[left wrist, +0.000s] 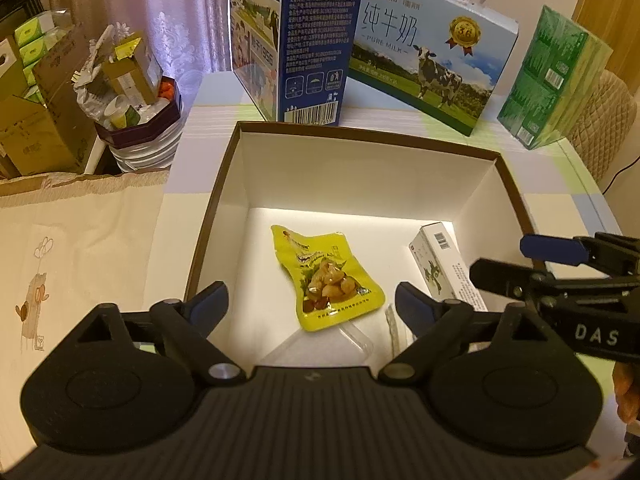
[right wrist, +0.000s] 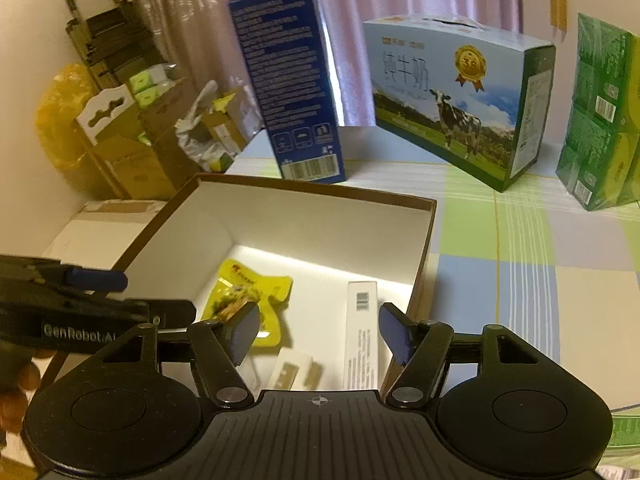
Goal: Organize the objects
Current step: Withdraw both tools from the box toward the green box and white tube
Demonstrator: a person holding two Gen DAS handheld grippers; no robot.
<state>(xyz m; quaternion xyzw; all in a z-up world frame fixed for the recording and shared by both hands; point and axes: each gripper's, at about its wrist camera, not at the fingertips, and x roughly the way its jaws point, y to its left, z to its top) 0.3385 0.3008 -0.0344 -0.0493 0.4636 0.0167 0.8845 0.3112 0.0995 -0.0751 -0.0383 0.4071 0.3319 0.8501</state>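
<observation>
Open brown box [left wrist: 224, 184] with white interior stands on the counter [right wrist: 520, 280]. Inside: 1 yellow snack pouch [left wrist: 326, 276] lying flat at centre, 1 white carton [left wrist: 438, 264] by the right wall. Left gripper [left wrist: 312, 300] and right gripper [right wrist: 320, 330] both spread apart, empty, above the box. Right view alone shows a small white packet [right wrist: 296, 372].

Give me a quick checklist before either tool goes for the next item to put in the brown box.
1. Left tool open and holding nothing: ok.
2. Right tool open and holding nothing: ok.
3. Brown box open on top: ok.
4. Yellow snack pouch and white carton lie flat inside, apart: ok.
5. Free floor space in the box for more: ok.
6. Next item to pick up in view: cannot tell.
</observation>
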